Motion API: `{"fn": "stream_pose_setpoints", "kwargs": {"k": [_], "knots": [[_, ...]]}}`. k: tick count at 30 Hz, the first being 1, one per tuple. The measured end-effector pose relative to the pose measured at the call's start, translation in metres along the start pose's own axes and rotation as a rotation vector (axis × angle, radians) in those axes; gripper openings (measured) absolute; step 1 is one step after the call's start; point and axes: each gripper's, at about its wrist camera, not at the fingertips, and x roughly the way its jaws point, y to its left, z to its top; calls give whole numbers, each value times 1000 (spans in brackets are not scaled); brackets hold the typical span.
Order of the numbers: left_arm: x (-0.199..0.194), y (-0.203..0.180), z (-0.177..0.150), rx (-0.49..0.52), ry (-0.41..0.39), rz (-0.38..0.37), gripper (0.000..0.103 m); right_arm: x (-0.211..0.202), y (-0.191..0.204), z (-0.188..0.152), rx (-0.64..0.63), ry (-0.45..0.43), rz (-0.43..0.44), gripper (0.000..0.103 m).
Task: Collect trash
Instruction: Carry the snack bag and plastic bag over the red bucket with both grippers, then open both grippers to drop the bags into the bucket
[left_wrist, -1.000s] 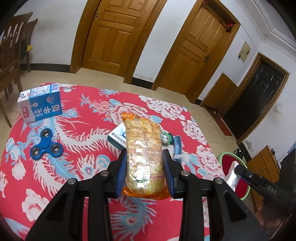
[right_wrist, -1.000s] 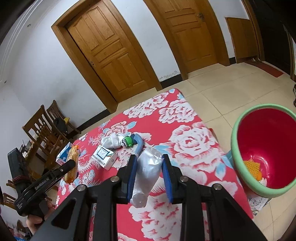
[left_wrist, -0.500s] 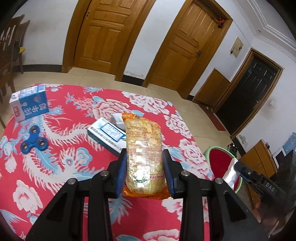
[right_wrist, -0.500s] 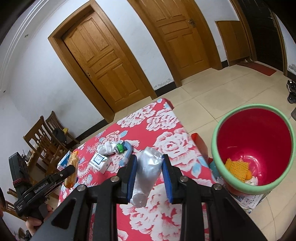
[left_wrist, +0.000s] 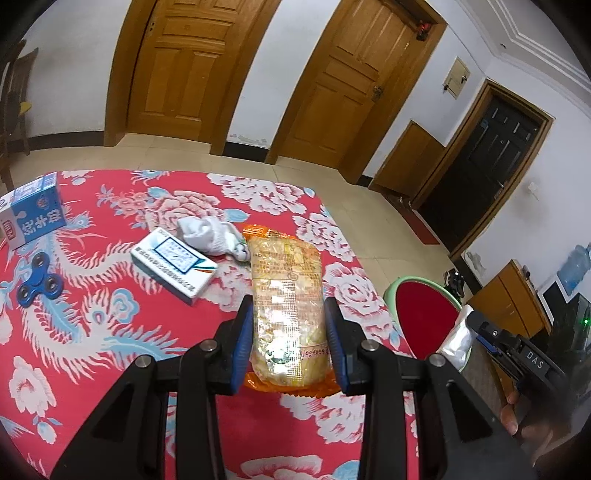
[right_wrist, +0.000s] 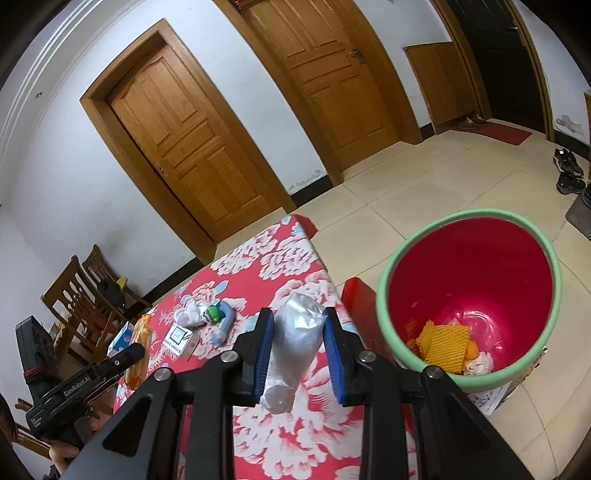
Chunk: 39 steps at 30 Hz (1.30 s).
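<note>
Left wrist view, left to right. I see a blue-and-white milk carton (left_wrist: 31, 212) at the left edge of the red floral tablecloth (left_wrist: 92, 354), with a blue three-lobed fidget spinner (left_wrist: 40, 280) just below it. Toward the middle lies a flat white-and-teal cardboard box (left_wrist: 173, 266), and a crumpled white sock (left_wrist: 210, 236) sits right behind it.

My left gripper (left_wrist: 289, 341) is clamped on a clear yellow snack packet with orange sealed ends (left_wrist: 286, 302). Both blue pads press its sides. The packet's long axis runs along the fingers, with its far end pointing away from me toward the table's far edge. It's held up off the cloth.

Right of the table's right edge, on the floor, is the red plastic bin with a pale green rim (left_wrist: 424, 314). The right gripper shows at the frame edge holding a silver bag over that rim.

Right wrist view: the left gripper and its packet (right_wrist: 138, 339) are low on the left, above the table's left side. My right gripper (right_wrist: 299, 350) is closed on a crumpled silver foil pouch (right_wrist: 293, 350). Its long axis runs along the fingers, wide end forward, over the table's right edge. The bin (right_wrist: 391, 280) stands just to the right, with orange mesh scrap (right_wrist: 441, 345) at the bottom.
</note>
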Motion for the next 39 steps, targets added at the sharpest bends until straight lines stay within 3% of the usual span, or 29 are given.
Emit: {"fn": "stream_pose_setpoints", "kwargs": {"k": [21,39], "knots": [[43,-69,-4,110,90,-98,37,-23,-68,16,109,-81,-98,30],[118,-158,-28,265,222,-200,37,-14,-145,15,215,-53,-215,30]]}}
